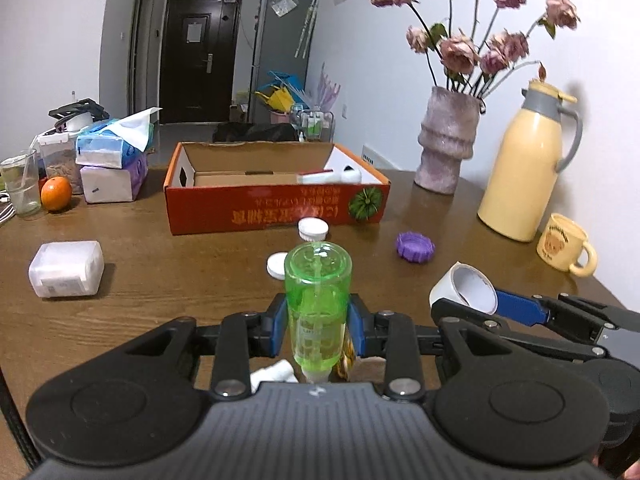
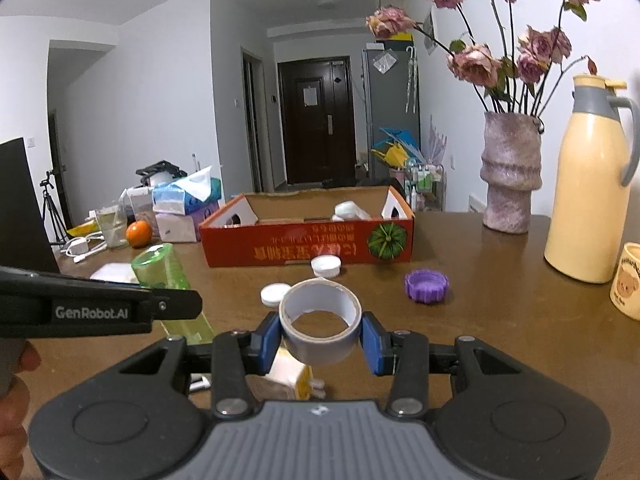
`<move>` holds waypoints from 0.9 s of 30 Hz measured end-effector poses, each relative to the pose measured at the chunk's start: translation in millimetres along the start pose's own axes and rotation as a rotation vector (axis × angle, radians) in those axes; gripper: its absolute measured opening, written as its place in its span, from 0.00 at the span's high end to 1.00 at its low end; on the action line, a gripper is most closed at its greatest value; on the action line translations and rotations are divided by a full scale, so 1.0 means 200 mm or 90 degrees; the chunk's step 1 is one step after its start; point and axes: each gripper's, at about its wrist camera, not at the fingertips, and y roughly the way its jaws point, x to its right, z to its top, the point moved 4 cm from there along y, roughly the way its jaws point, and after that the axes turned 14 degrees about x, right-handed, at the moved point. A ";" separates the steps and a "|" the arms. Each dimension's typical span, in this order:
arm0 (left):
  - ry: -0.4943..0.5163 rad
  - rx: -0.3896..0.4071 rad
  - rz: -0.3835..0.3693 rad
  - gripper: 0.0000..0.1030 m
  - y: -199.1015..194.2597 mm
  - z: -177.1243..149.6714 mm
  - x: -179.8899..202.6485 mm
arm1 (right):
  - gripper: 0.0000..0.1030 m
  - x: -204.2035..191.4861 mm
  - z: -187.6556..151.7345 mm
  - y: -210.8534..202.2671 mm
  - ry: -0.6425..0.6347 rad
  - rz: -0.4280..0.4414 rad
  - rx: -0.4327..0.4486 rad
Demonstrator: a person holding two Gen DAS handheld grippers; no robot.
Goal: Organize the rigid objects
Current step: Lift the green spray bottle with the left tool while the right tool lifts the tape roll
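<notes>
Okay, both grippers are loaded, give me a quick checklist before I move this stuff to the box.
1. Left gripper shut on green bottle: ok.
2. Right gripper shut on tape roll: ok.
3. Box open on top, room inside: ok.
4. Path to the box: white caps and purple lid lie in front of it; carry above them: ok.
5. Grippers apart from each other: ok.
6. How firm the grips are: cannot tell.
</notes>
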 end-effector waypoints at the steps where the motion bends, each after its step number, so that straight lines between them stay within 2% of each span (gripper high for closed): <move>1: -0.004 0.004 0.001 0.69 0.01 0.01 -0.01 | 0.59 0.00 0.01 0.01 -0.001 0.001 0.003; 27: -0.053 0.070 0.041 0.69 0.27 0.25 -0.13 | 0.59 -0.05 0.21 0.35 0.007 0.016 0.044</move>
